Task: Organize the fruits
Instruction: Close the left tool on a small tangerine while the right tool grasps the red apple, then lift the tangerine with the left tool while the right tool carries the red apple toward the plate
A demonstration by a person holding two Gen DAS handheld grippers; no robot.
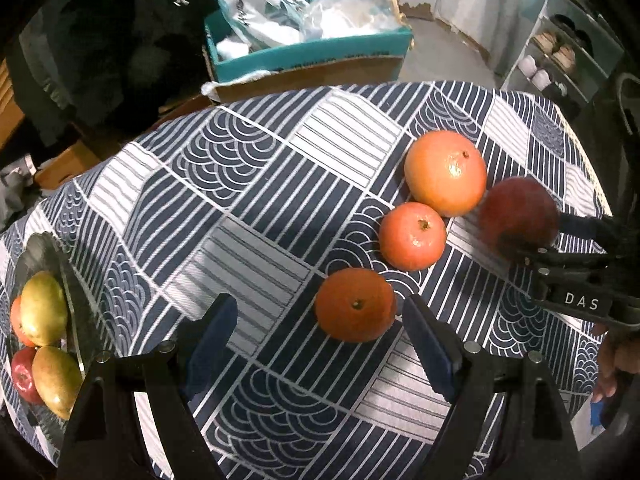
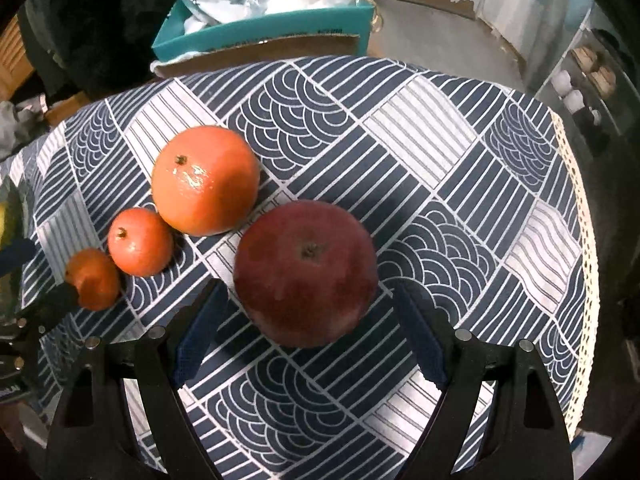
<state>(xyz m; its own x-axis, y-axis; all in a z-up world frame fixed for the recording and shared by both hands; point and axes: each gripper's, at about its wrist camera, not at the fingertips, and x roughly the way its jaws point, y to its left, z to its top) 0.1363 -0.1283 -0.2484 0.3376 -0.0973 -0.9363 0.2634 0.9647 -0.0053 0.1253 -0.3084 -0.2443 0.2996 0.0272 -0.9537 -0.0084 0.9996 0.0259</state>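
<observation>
Right gripper (image 2: 306, 338) spread, nothing pinched, red apple (image 2: 306, 274) between jaws; left gripper (image 1: 316, 346) likewise spread beside small orange (image 1: 355, 305). Bare tablecloth (image 1: 224, 200) leftward to fruit tray (image 1: 44, 252) at desk edge

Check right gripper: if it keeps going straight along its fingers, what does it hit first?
Most likely the red apple, sitting between the open fingers of the right gripper. Depth is unclear; the patterned tablecloth lies beneath.
</observation>
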